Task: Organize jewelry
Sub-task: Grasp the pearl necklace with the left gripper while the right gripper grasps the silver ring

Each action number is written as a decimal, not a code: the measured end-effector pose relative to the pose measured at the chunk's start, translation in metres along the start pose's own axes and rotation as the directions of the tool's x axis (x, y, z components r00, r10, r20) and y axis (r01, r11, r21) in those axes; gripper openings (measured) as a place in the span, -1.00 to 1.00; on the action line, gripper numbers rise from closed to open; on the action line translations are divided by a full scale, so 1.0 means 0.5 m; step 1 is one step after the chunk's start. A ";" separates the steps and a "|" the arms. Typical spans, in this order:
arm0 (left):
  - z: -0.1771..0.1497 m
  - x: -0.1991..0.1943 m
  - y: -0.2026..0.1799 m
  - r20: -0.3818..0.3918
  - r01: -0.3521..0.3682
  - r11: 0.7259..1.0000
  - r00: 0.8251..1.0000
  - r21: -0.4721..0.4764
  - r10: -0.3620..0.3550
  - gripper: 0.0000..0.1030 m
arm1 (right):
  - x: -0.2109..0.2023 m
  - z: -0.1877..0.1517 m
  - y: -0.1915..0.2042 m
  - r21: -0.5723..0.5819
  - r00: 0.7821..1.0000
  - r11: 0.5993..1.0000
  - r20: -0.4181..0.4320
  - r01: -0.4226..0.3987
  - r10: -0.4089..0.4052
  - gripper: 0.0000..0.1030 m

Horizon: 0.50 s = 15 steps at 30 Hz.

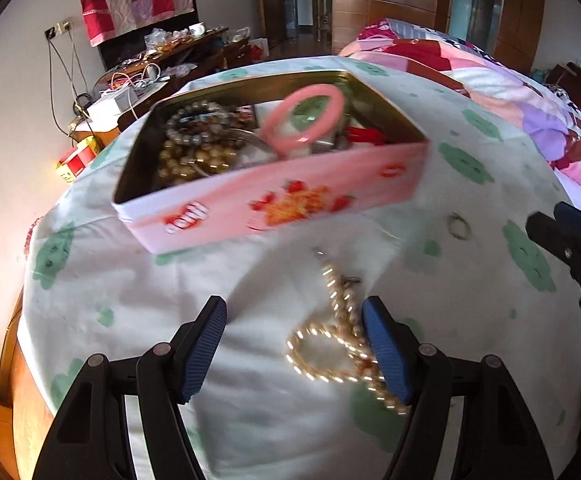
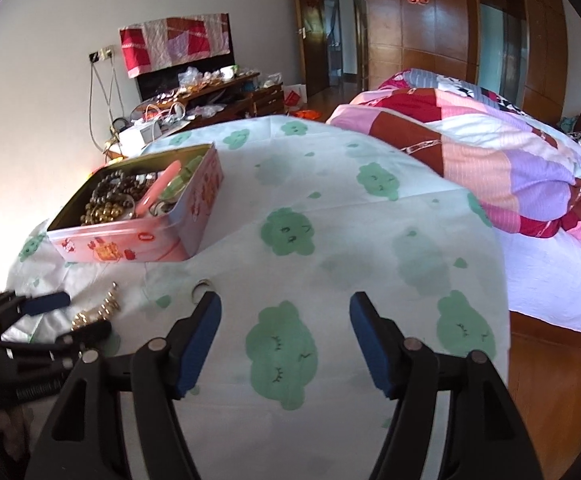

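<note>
Left wrist view: left gripper (image 1: 294,344), fingers wide apart, straddles the gold necklace (image 1: 340,336) at five o'clock from the tin (image 1: 274,196); its loose chain could slip. Right gripper (image 2: 285,340) gapes empty.

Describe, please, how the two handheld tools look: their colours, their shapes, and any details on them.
Both look alike. The left tool has two black plastic arms that spread like a V, each ending in a dark blue textured pad, with round silver pins at the joints. The right tool has the same black frame, blue pads and silver pins. No markings or sleeves can be seen.
</note>
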<state>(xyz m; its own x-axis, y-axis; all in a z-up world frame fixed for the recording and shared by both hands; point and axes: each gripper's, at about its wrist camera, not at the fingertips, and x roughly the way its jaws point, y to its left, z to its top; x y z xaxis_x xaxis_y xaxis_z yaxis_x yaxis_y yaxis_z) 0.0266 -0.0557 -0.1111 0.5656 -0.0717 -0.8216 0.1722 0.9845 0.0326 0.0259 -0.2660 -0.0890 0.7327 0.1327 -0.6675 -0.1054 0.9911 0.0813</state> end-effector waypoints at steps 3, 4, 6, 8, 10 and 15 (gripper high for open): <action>0.009 0.009 0.031 0.008 -0.026 1.000 1.000 -0.014 0.026 0.37 | 0.007 0.004 0.015 -0.028 1.000 1.000 -0.006 -0.005 0.005 0.34; 0.011 0.012 0.043 0.002 -0.024 0.999 1.000 -0.024 0.024 0.37 | 0.010 0.006 0.020 -0.036 1.000 0.999 -0.010 -0.007 0.006 0.34; 0.014 0.013 0.060 -0.002 -0.024 0.999 1.000 -0.046 0.024 0.37 | 0.017 0.011 0.029 -0.051 1.000 0.999 -0.020 -0.011 0.010 0.34; 0.009 0.007 0.068 -0.003 0.012 0.998 1.000 -0.063 -0.012 0.37 | 0.019 0.012 0.034 -0.058 1.000 0.998 -0.022 -0.014 0.013 0.34; 0.004 -0.006 0.067 0.004 0.024 0.997 1.000 -0.078 -0.024 0.37 | 0.018 0.011 0.036 -0.059 1.000 0.998 -0.020 -0.015 0.014 0.34; 0.002 -0.085 0.034 0.069 0.117 0.991 0.991 -0.062 -0.113 0.37 | 0.014 0.006 0.030 -0.048 1.000 0.999 -0.030 -0.006 0.004 0.34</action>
<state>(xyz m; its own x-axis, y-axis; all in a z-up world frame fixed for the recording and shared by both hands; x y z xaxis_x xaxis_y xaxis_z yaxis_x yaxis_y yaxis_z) 0.0062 -0.0362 -0.0750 0.5971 -0.1934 -0.7785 0.1868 0.9773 -0.0996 0.0317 -0.2503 -0.0902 0.7120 0.1367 -0.6888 -0.1416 0.9887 0.0498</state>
